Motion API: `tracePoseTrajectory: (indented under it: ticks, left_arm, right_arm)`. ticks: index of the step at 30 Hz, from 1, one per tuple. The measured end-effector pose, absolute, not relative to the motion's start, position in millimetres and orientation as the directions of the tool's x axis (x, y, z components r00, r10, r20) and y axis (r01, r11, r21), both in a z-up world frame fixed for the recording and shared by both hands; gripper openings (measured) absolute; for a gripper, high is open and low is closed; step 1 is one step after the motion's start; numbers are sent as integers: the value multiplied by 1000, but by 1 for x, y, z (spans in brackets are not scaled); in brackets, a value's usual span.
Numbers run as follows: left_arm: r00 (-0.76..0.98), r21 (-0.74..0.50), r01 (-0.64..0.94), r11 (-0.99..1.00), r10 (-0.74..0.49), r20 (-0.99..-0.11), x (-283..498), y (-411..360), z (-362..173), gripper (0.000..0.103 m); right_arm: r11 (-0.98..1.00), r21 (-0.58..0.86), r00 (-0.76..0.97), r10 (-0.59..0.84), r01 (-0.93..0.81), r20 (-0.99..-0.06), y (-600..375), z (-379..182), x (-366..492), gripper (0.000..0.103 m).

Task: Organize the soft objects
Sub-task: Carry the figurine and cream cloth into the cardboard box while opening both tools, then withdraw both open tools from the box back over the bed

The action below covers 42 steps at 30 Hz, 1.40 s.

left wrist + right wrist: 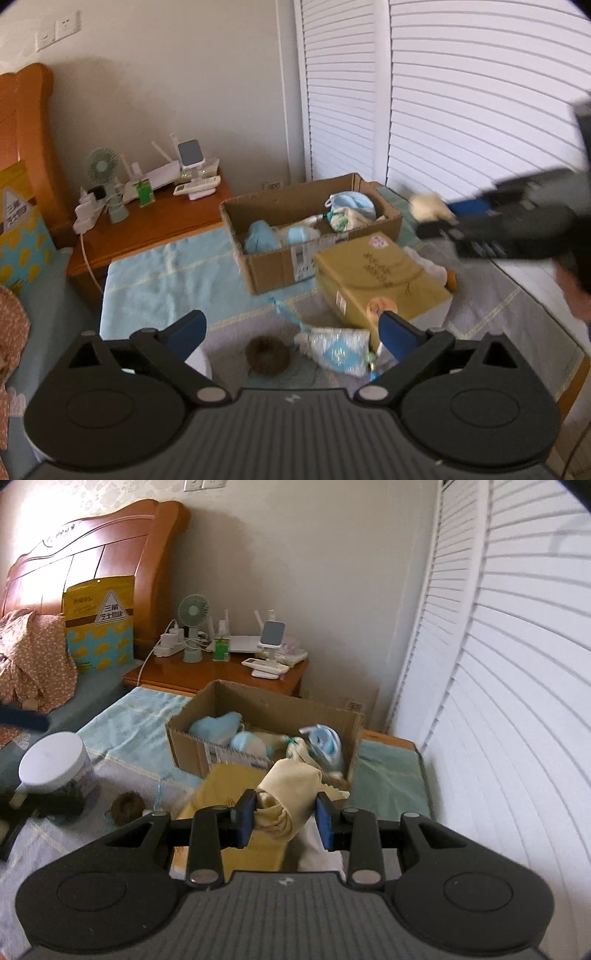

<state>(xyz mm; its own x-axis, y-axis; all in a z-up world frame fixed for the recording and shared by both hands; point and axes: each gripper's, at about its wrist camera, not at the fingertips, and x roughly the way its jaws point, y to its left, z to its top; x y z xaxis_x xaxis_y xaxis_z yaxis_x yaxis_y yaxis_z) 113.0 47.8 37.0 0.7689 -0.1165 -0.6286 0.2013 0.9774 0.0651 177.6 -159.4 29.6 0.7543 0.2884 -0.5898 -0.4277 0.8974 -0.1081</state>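
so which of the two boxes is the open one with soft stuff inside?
The brown cardboard box, farther back near the nightstand; its top is open and blue and cream soft items sit inside. The yellow box in front of it is closed.
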Motion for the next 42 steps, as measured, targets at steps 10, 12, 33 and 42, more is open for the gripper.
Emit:
tracePoseTrajectory:
  ticks: [10,12,33,42]
  left_arm:
    - [772,27,183,983,-126,-623,104,68,22,99]
    - [771,17,182,983,-132,-624,106,71,19,99]
    - [728,-36,191,981,-166,-665,126,81,-6,99]
    - [728,-11,207,978,-162,-666,116,73,-4,99]
  right_arm:
    - [861,-107,687,316,-498,-655,-104,28,268,39]
    - [860,-114,680,305,-498,-666,-93,25,286,39]
    - [862,-160,681,252,-481,-688,-61,11,344,88]
    - [878,-136,716,275,-459,-641,-92,29,287,103]
